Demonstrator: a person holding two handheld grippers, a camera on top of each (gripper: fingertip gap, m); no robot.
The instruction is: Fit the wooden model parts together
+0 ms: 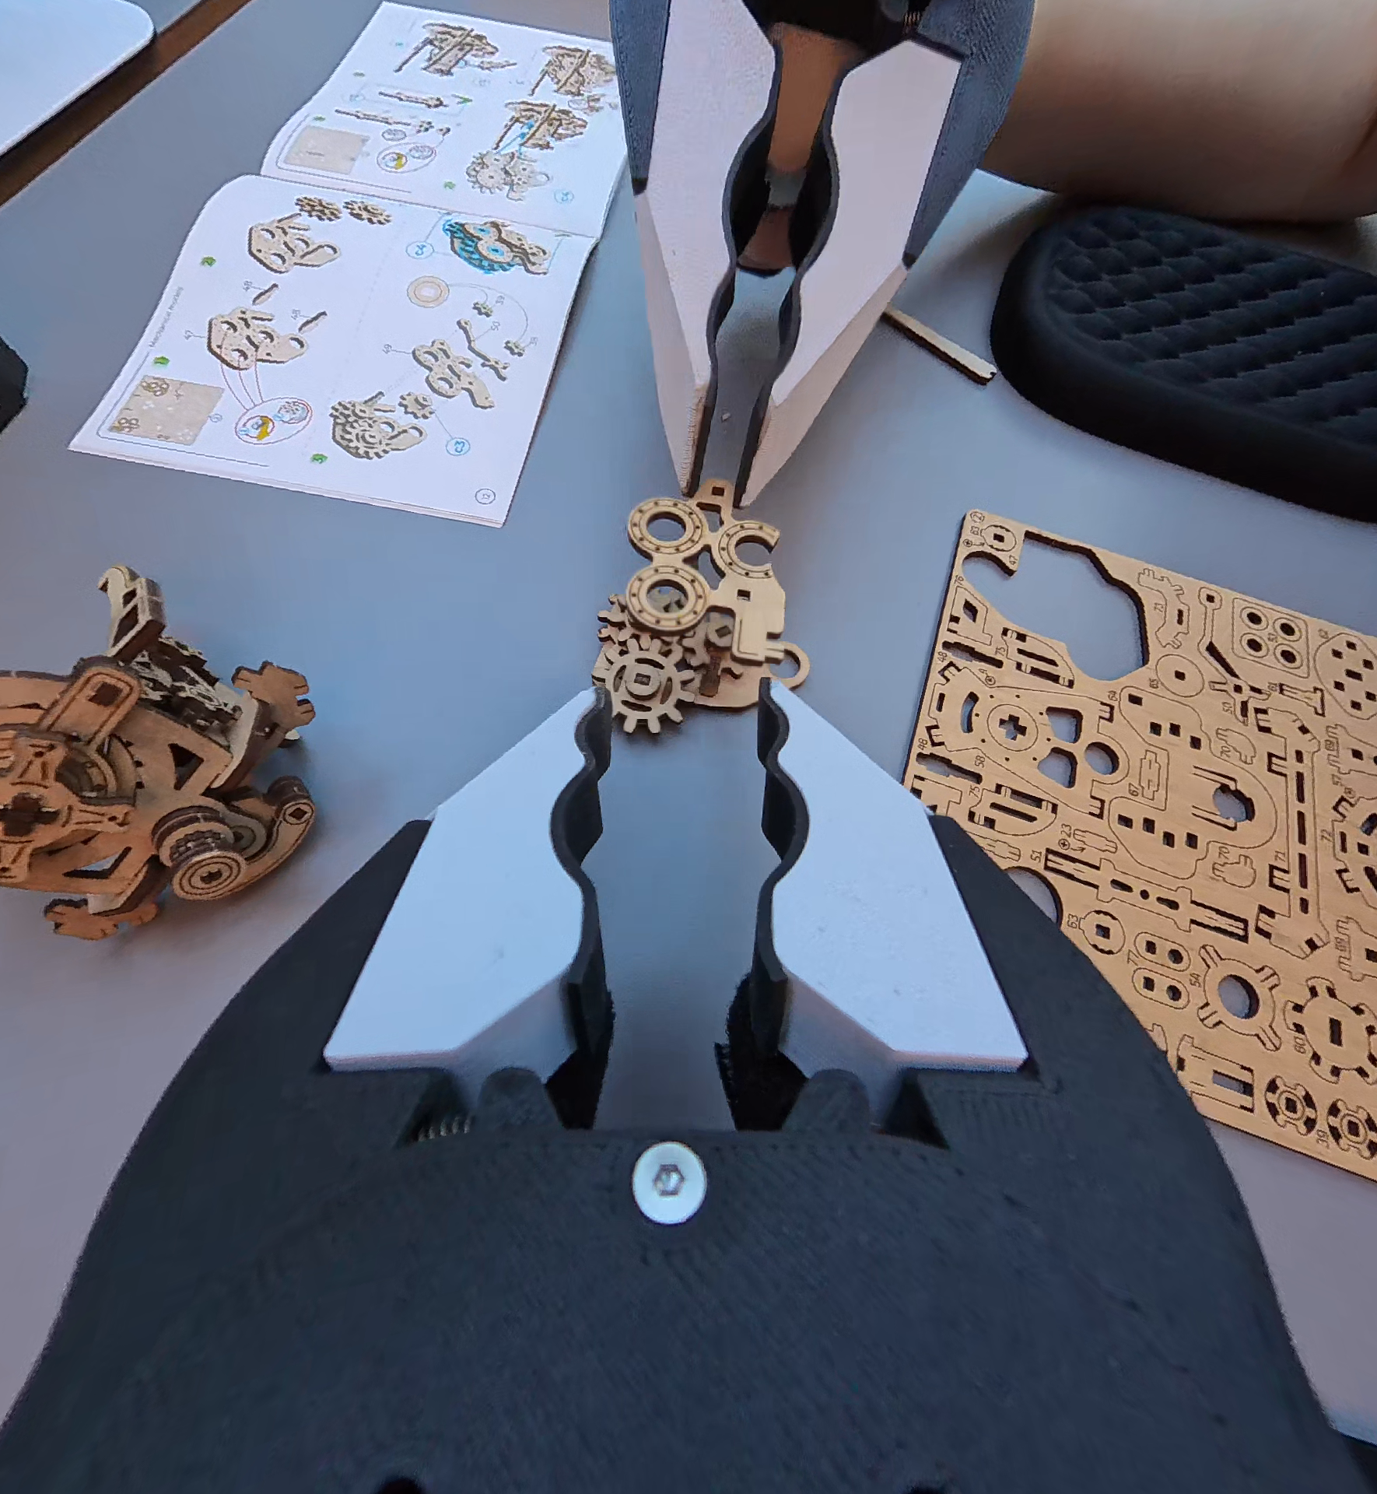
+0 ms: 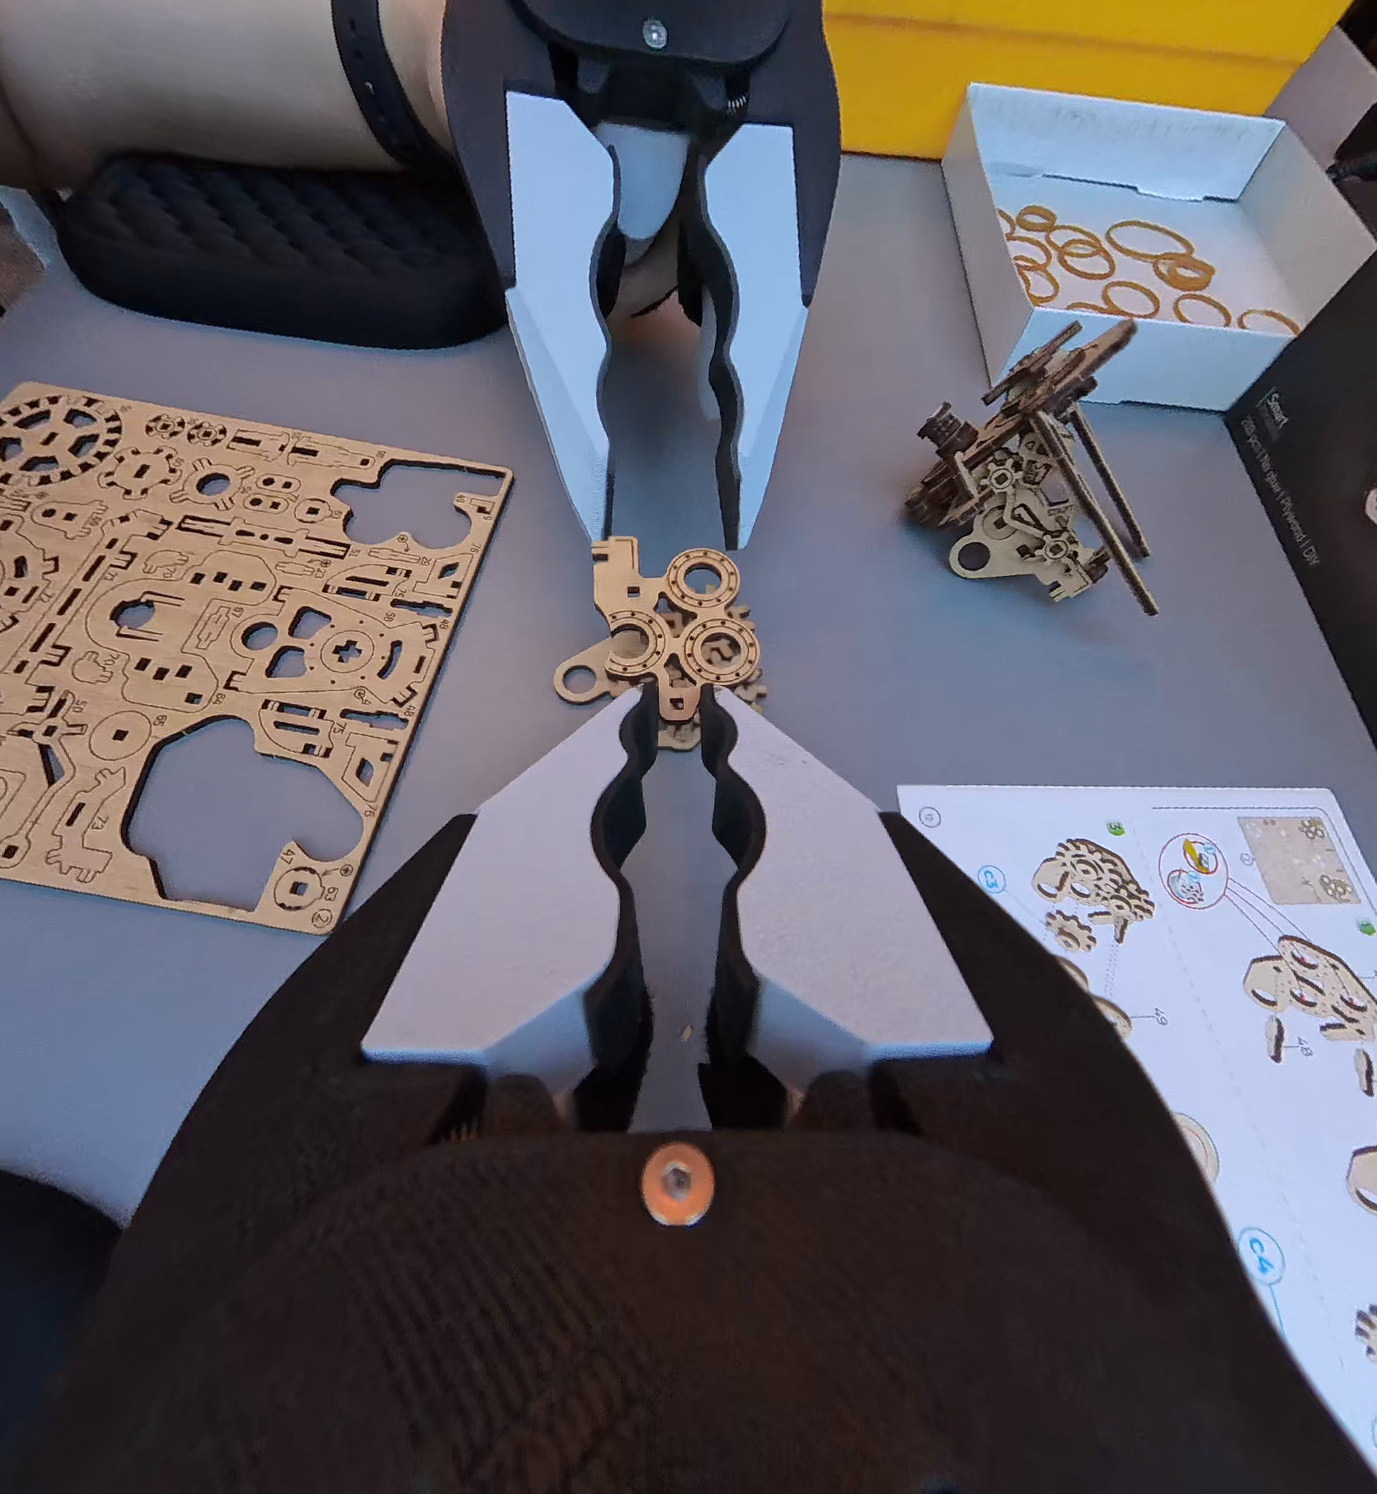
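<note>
A flat wooden gear assembly (image 1: 693, 614) with three ring holes and small cogs lies on the grey table (image 1: 427, 614) between the two grippers. It also shows in the right wrist view (image 2: 673, 639). My right gripper (image 2: 677, 711) is shut on a small tab at the assembly's edge; in the left wrist view it (image 1: 716, 495) comes in from the far side. My left gripper (image 1: 685, 699) is open and empty, its fingertips on either side of the assembly's cog end, just short of touching. In the right wrist view it (image 2: 669, 543) stands open at the assembly's far end.
A laser-cut wooden parts sheet (image 1: 1194, 808) (image 2: 184, 647) lies on one side, an open instruction booklet (image 1: 346, 339) (image 2: 1194, 970) on the other. A part-built wooden model (image 1: 103, 768) (image 2: 1025, 493), a black padded rest (image 1: 1235, 364), a white box of rubber bands (image 2: 1138, 242), a black carton (image 2: 1356, 485) and a loose wooden stick (image 1: 944, 343) surround them. Across from one pair of fingers to the other is roughly 5 cm. The left tips stand about 20 cm off the black carton (image 2: 1356, 485).
</note>
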